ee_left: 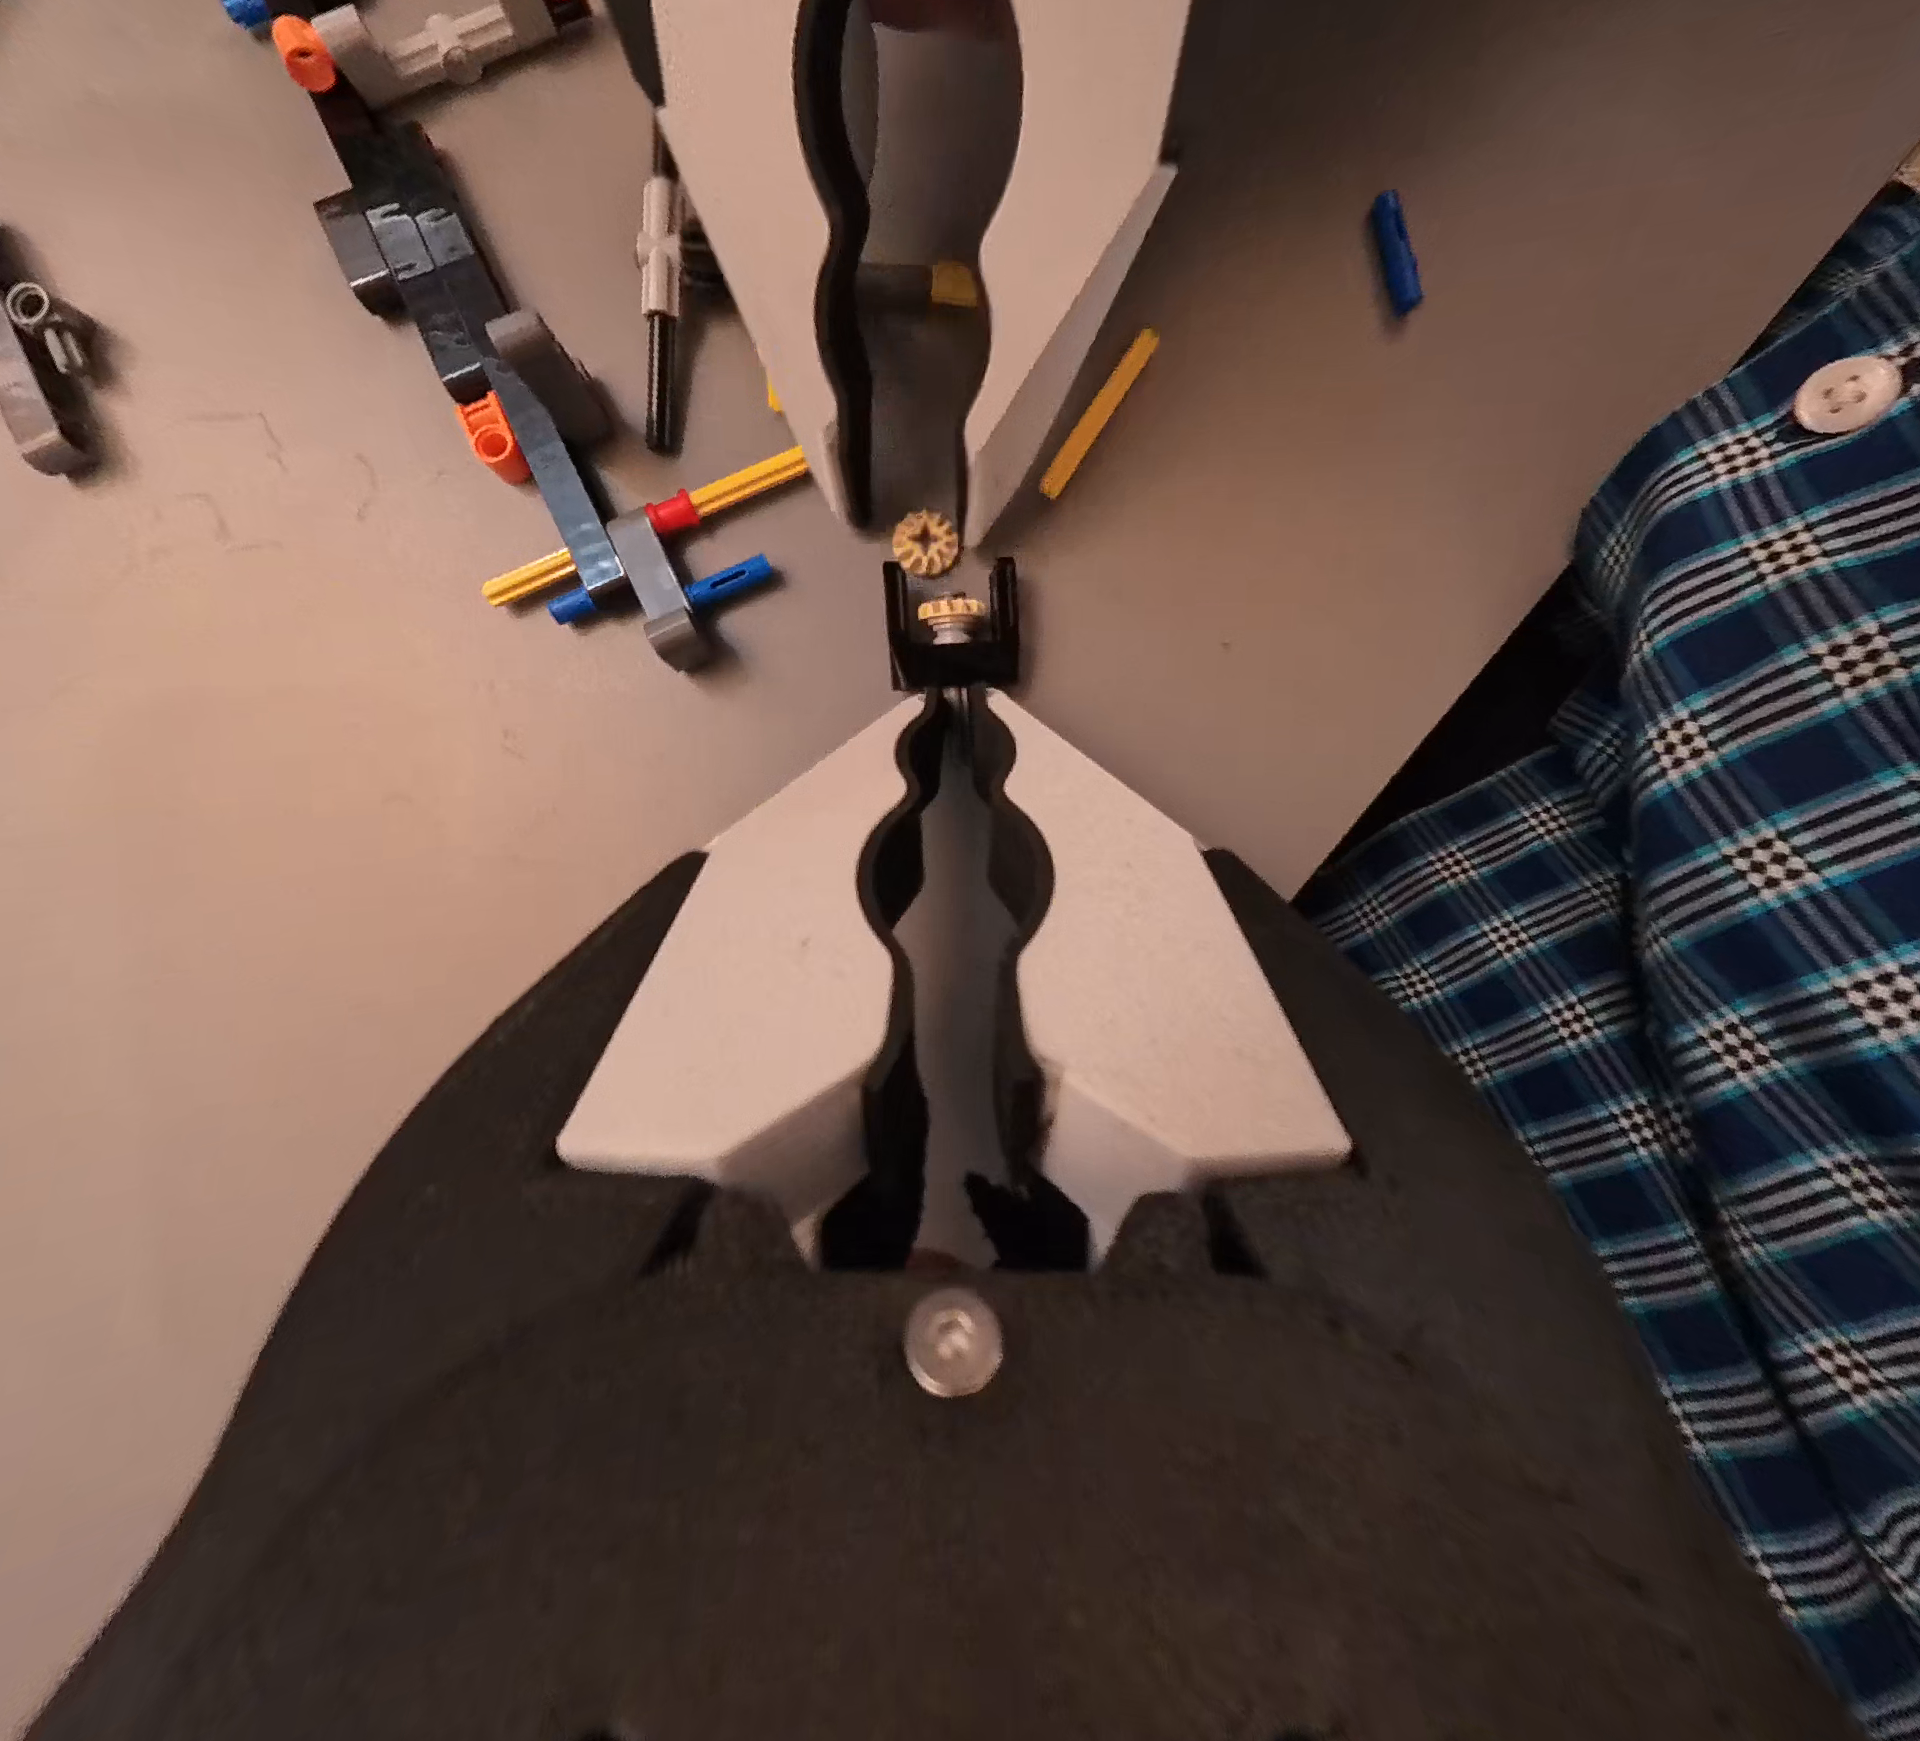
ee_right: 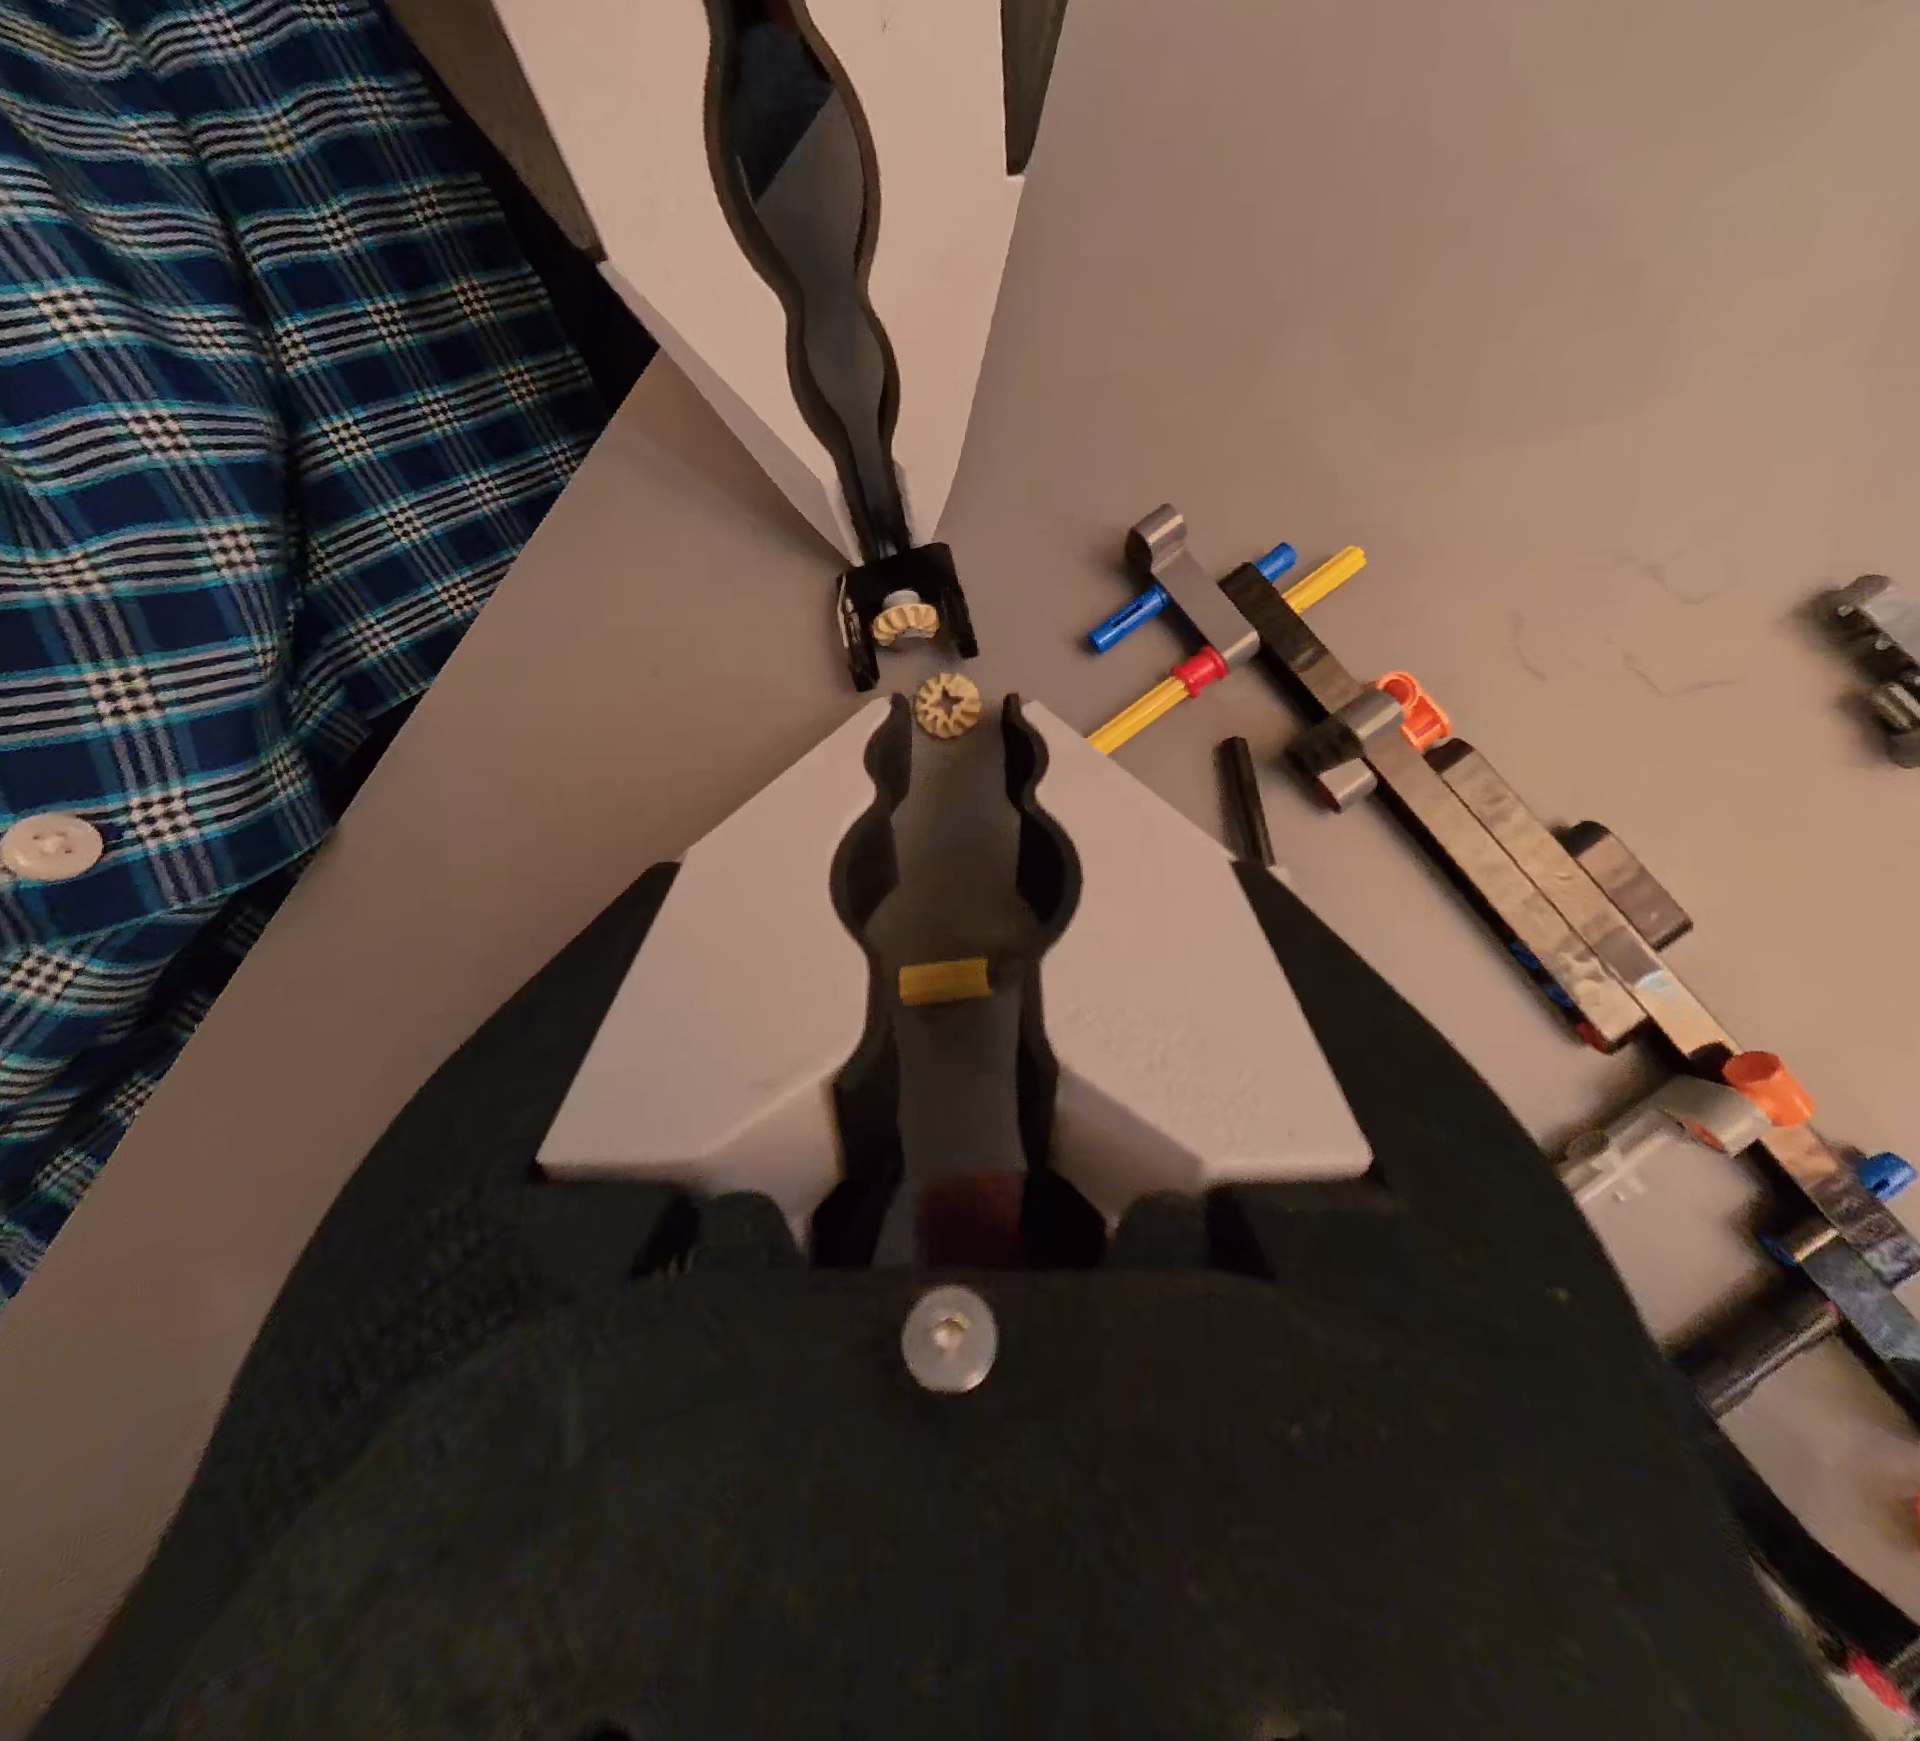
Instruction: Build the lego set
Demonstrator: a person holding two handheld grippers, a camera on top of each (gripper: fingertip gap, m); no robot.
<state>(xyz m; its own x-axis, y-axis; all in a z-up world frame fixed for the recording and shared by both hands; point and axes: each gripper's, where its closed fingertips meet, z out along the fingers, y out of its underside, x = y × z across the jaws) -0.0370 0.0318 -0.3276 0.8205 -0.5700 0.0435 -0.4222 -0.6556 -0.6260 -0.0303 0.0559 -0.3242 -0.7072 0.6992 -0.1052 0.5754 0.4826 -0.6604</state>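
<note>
Beige tabletop (ee_left: 260, 860) runs under both my grippers. My left gripper (ee_left: 956, 694) is pinched closed on a black U-bracket (ee_left: 953, 631), its open end facing my right gripper (ee_right: 948, 704), which pinches a tan gear (ee_right: 947, 705) just beyond the bracket's mouth. Past the bracket lies the long black beam assembly (ee_left: 436, 257), cut off by the frame.

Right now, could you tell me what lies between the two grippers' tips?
Left gripper holds a black bracket with one tan gear; right gripper holds another tan gear. Both views show them.
</note>
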